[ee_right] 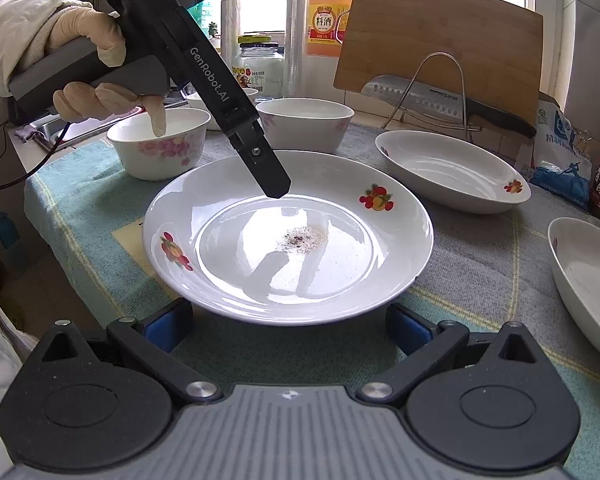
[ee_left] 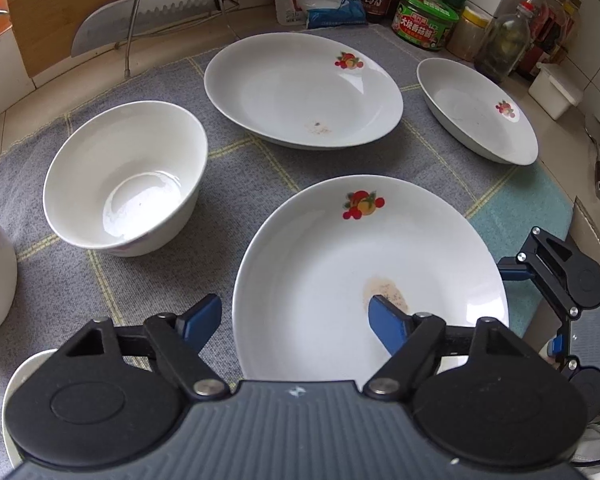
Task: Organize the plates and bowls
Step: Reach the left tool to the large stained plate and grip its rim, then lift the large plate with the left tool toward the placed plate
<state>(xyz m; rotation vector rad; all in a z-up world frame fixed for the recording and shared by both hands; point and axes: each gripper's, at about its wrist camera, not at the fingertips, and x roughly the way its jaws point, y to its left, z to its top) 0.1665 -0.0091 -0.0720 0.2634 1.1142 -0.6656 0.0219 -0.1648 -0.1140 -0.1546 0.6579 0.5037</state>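
Right wrist: round glossy ceramic plate (ee_right: pixel 288 236) on woven checked cloth (ee_right: pixel 472 264).

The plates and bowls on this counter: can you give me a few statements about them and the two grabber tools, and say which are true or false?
1. The nearest plate has a brownish stain in its middle. True.
2. The plates are already stacked. False: the nearest plate, a second plate and a third plate lie apart on the cloth.
3. The left gripper straddles the nearest plate's rim. True: one finger is over the plate, one outside it.
4. The right gripper grips a bowl. False: it is open, empty, beside the plate's near edge.
5. The knife lies in a bowl. False: it rests against a wire rack.
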